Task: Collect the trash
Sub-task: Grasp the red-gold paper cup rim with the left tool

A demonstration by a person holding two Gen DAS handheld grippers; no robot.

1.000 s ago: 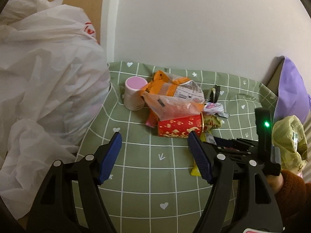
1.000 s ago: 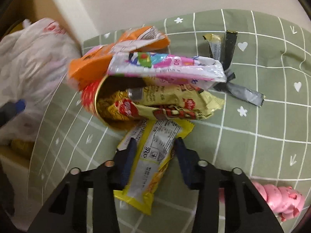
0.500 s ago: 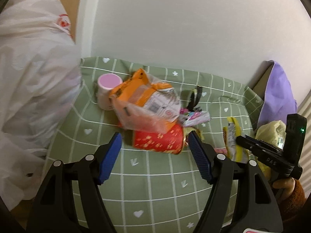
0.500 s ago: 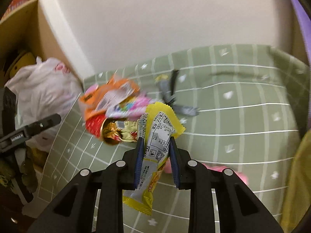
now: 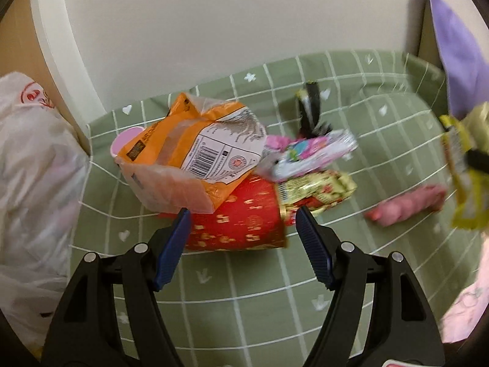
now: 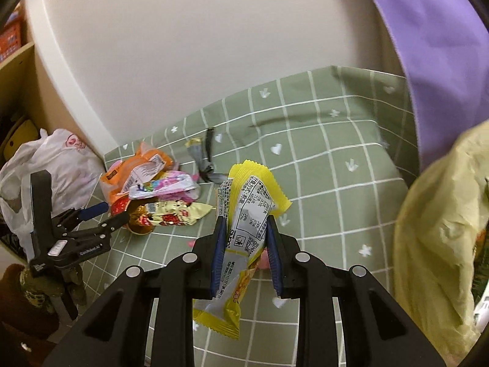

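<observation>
My right gripper (image 6: 244,229) is shut on a yellow snack wrapper (image 6: 244,211) and holds it above the green checked cloth (image 6: 321,159). The wrapper also shows at the right edge of the left wrist view (image 5: 458,165). My left gripper (image 5: 243,214) is open, its blue pads on either side of a red paper cup (image 5: 244,223) lying on its side. On the cup lie an orange bag (image 5: 198,146), a pink wrapper (image 5: 308,153) and a gold wrapper (image 5: 314,186). The left gripper is also seen from the right wrist view (image 6: 104,214).
A white plastic bag (image 5: 33,189) bulges at the cloth's left edge. A pink-lidded cup (image 5: 125,140) stands behind the orange bag. A black and grey wrapper (image 5: 310,110) lies further back. A pink item (image 5: 406,205) lies at the right. A yellow-green bag (image 6: 443,229) hangs at the right.
My right gripper has lifted the yellow wrapper higher and moved right, away from the pile. My left gripper has moved in close to the red cup, still open.
</observation>
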